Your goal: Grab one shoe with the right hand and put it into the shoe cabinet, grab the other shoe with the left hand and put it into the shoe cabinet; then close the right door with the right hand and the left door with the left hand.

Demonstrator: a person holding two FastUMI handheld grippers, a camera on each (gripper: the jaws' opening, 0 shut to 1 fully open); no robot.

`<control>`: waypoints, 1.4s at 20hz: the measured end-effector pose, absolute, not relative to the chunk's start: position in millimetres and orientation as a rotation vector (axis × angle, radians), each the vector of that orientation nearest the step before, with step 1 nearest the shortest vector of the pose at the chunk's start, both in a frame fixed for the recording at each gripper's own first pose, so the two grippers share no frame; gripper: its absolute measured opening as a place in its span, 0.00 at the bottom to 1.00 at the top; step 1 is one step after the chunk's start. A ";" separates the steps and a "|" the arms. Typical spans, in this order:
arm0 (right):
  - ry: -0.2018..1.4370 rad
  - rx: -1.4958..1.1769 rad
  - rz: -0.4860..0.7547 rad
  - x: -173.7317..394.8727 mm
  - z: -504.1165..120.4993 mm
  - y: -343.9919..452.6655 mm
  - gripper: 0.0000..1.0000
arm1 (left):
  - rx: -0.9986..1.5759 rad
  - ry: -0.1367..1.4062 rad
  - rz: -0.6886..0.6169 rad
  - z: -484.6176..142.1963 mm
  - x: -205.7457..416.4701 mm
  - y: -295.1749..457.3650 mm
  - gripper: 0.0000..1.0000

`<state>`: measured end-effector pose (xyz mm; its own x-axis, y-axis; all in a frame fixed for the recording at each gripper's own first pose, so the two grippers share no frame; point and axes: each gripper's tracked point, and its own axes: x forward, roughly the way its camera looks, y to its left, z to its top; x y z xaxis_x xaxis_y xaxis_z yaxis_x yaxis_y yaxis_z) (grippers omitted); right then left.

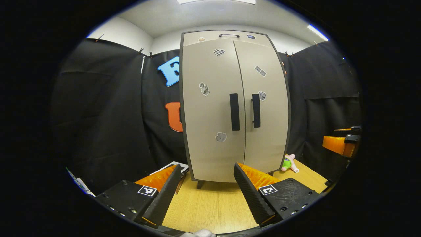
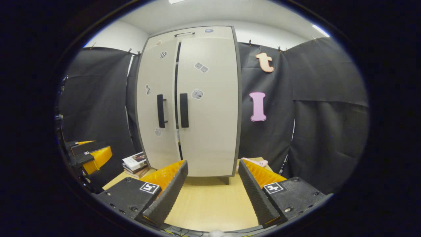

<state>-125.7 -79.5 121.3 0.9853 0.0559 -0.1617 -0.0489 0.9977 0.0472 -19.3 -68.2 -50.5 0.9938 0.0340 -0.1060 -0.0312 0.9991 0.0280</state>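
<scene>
Shoe cabinet (image 1: 235, 108): stood upright on the bench (image 1: 210, 204), against the black cloth wall; pale fronts with small stickers.
Left door (image 1: 212, 108): seen shut in the left gripper view; in the right gripper view a dark slit is seen between it and the right door (image 2: 207, 105), so full closure cannot be told.
Handles: two dark vertical bars (image 1: 234, 112), set side by side at the middle seam.
Shoes: none to be made out outside the cabinet.
Left hand-held gripper (image 1: 207, 184): fingers spread wide, nothing held between them; held apart from the cabinet, above the bench.
Right hand-held gripper (image 2: 212, 181): fingers spread wide, nothing held; faced toward the cabinet front.
Books (image 2: 135, 163): stacked on the bench just left of the cabinet.
Soft toy (image 1: 289, 163): laid on the bench at the cabinet's right foot.
</scene>
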 end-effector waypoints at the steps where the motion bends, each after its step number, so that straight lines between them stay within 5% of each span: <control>1: 0.166 0.043 0.050 -125.6 121.0 -79.4 1.00 | 0.025 0.104 0.030 -49.3 -19.5 -68.4 0.96; 28: 0.114 0.030 0.022 -131.5 135.1 -54.6 1.00 | 0.021 0.101 0.018 -45.7 -23.8 -43.5 0.96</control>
